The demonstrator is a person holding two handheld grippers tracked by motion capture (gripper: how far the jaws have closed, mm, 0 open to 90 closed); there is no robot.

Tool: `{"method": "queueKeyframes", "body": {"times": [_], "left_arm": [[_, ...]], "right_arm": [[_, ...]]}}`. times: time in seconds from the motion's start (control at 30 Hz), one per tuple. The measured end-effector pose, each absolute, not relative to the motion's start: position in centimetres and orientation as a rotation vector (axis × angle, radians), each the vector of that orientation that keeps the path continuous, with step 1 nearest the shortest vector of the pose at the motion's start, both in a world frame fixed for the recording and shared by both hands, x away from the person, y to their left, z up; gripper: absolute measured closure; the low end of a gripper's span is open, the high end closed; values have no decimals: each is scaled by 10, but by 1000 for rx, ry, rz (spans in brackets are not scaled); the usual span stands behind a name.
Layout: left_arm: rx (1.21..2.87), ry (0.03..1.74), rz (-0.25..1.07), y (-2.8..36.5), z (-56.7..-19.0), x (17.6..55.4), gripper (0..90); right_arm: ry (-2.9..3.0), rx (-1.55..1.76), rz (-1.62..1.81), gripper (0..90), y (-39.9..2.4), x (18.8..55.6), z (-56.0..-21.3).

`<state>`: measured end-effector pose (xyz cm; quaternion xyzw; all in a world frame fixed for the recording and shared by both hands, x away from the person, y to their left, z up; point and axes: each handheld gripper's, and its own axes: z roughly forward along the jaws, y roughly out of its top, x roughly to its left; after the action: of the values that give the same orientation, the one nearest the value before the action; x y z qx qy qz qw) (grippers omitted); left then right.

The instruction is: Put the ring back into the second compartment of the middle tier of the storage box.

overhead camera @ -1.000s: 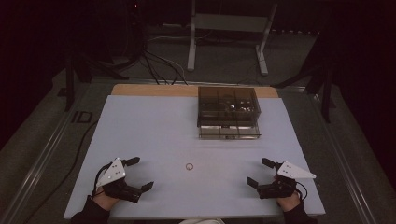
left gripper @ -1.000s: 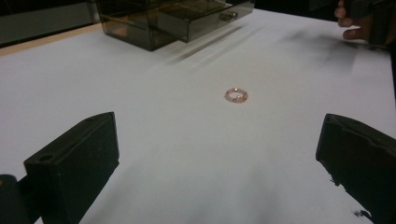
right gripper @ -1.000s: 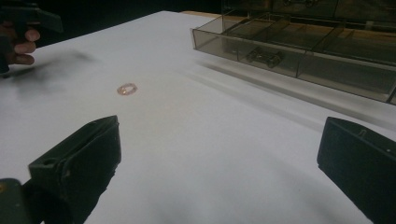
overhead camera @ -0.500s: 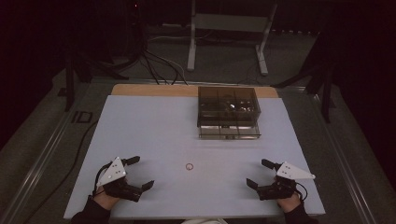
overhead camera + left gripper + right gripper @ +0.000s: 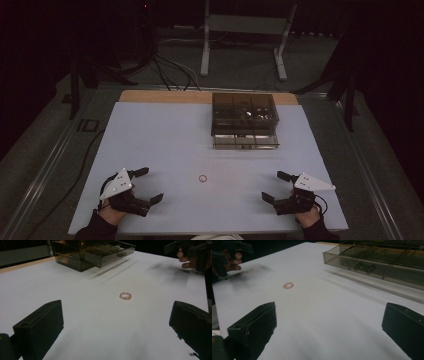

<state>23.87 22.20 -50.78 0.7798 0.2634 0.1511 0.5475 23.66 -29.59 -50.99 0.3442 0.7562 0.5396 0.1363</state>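
Both grippers, left gripper (image 5: 145, 186) and right gripper (image 5: 276, 187), are resting with fingers apart, empty. Ring (image 5: 202, 178) is lying flat on the worktop (image 5: 160, 135); it's probably going to skid away from a pinch.

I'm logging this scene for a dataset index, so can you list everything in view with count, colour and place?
table: one, white top with a wooden strip along the far edge, centre of the high view.
drawer box: one, smoky clear plastic, far right of centre on the table.
drawer: one, same plastic, pulled out at the box's near side, divided into compartments.
ring: one, pinkish, lying flat near the table's front, between the grippers.
metal stand: one, pale grey, on the floor beyond the table.
cables: several, black, on the floor at far left.
left gripper: one, black, near left, jaws open.
right gripper: one, black, near right, jaws open.
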Motion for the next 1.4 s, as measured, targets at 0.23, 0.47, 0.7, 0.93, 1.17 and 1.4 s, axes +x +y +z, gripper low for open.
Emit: {"method": "queueKeyframes", "body": {"times": [0.23,0.47,0.7,0.93,1.17,1.4], "left_arm": [[1841,631,347,223,-508,240,7],[1829,628,347,223,-507,240,8],[1827,630,349,223,-508,241,8],[1841,626,348,222,-508,240,7],[1841,628,335,222,-509,241,8],[1837,624,337,222,-508,241,8]], "right_arm": [[2225,986,1577,0,-294,237,-509],[2252,967,1538,0,-287,235,-502],[2234,960,1513,0,-286,236,-493],[2212,963,1521,0,-290,240,-482],[2198,952,1516,0,-289,243,-473],[2228,911,1496,0,-279,251,-467]]}}
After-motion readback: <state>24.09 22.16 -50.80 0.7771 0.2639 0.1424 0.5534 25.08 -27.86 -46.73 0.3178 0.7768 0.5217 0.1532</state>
